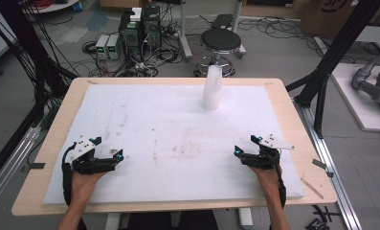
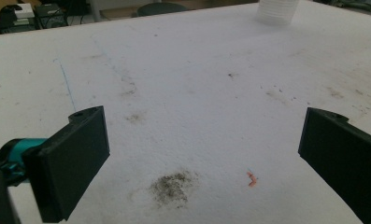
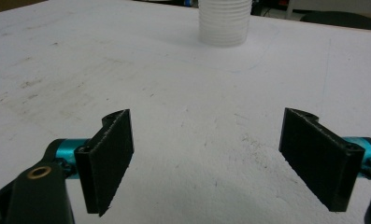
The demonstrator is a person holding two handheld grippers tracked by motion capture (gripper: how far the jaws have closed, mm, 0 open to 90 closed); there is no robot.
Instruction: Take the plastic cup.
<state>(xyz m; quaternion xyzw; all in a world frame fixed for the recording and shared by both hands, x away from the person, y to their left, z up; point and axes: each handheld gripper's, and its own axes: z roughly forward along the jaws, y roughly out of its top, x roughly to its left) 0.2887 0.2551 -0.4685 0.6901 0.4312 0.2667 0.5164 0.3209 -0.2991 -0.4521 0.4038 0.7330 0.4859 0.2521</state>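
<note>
1. The wide white foam sheet [image 1: 178, 143] covers nearly all of the pale wooden table [image 1: 293, 124]. It is stained in places and bare, except for one thing at its far side.
2. That thing is a tall stack of white ribbed plastic cups [image 1: 211, 88], standing upright at about 12 o'clock on the sheet, a little to the right of the middle. It is well apart from both hands.
3. The left gripper [image 1: 106, 154] rests at about 8 o'clock on the sheet, the right gripper [image 1: 245, 148] at about 4 o'clock. The jaws of each stand wide apart and there is nothing between them.
4. I judge that the work is at its very beginning: both hands wait low near the front edge and the cups are not yet touched.
5. The next move, I think, asks for one gripper to travel forward toward 12 o'clock, keep its jaws spread wider than the stack, and close gently, because thin cups dent easily and a tall stack can tip.
6. The right gripper view shows the ribs of the stack [image 3: 223, 23] clearly and almost straight ahead, so this hand seems better aligned.
7. The left gripper view shows a dark grey smudge [image 2: 174, 187] and a tiny orange scrap [image 2: 252, 179] on the foam between its jaws.
8. The high view adds the black round stool [image 1: 220, 42] behind the table.
</note>
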